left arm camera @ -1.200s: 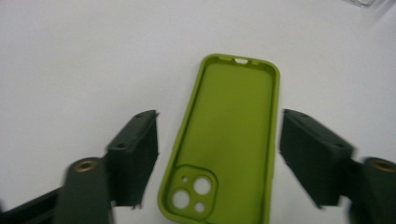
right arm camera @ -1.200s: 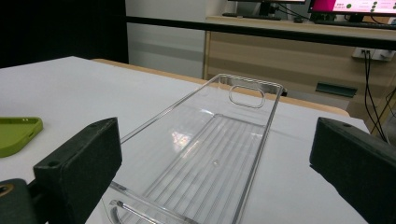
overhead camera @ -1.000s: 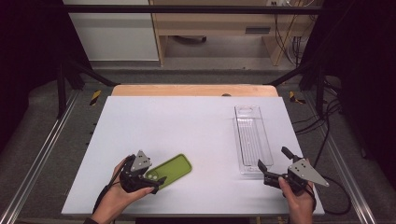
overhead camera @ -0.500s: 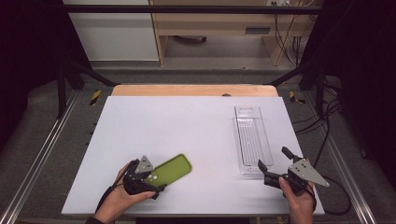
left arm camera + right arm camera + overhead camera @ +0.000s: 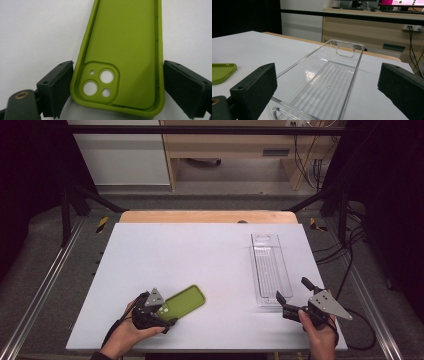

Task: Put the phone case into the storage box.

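Observation:
A green phone case [image 5: 186, 300] lies open side up near the table's front left, its camera cut-outs [image 5: 100, 82] toward me. My left gripper [image 5: 167, 312] straddles that end. Its jaws have just been closing, and the pads [image 5: 58, 87] now touch both long sides of the case [image 5: 125, 50]. My right gripper [image 5: 291, 289] hovers at the front right, open, with nothing between its pads [image 5: 255, 87]. It points along a clear plastic tray [image 5: 263, 236], whose near end [image 5: 287, 110] sits just ahead of the jaws.
The white table top [image 5: 200, 255] stretches between the case and the tray. A wooden strip [image 5: 205, 216] edges its far side, and metal rails [image 5: 45, 280] run along both sides. Cables [image 5: 360, 320] trail at the right.
The left hand has shifted slightly at the near end of the green case, and its gripper now sits closer around it. The right gripper and the tray have not moved.

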A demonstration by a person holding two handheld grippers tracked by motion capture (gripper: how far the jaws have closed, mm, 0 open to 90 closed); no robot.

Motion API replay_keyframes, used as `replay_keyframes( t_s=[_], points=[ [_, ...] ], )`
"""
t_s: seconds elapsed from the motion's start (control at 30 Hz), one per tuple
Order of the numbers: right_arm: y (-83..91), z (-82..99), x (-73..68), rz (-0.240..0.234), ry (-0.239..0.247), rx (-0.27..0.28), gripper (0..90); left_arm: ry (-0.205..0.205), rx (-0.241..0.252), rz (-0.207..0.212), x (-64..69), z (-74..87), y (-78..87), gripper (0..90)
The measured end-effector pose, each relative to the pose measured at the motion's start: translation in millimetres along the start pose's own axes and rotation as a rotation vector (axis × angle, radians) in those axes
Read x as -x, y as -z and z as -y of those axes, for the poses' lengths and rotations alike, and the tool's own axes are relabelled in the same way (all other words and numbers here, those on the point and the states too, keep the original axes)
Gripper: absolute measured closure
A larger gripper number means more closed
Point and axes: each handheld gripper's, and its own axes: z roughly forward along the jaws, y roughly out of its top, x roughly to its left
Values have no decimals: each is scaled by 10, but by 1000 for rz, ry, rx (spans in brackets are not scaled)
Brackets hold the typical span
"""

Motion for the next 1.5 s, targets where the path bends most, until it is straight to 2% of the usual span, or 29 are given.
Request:
replay_keyframes(
  t_s=[0.33,0.47,0.57,0.8,1.0,1.27,1.3,1.43,1.47,1.5],
  points=[
    [11,-1,3,2,-2,3,28,-2,1,-5,31,-13,27,157],
    [13,-1,6,2,-5,2,28,-19,18,-14,27,-41,68,160],
    [7,-3,1,1,-3,0,28,-49,21,-21,16,-89,113,161],
    [-6,1,7,2,-5,0,28,-68,34,-8,-2,-167,168,163],
    [-2,-3,1,1,-3,-1,28,-89,59,-17,-16,-272,284,164],
    [-20,-89,-65,-6,29,-8,25,-108,78,-17,-25,-339,383,163],
    [-30,-119,-78,-7,38,-14,25,-123,78,-22,-36,-358,402,163],
    [-91,-264,-172,-40,78,-45,25,-131,86,-15,-65,-389,432,163],
    [-91,-264,-172,-40,78,-45,25,-137,86,-13,-76,-403,439,163],
    [-139,-352,-231,-62,99,-60,24,-152,77,-17,-103,-440,450,163]
  ],
)
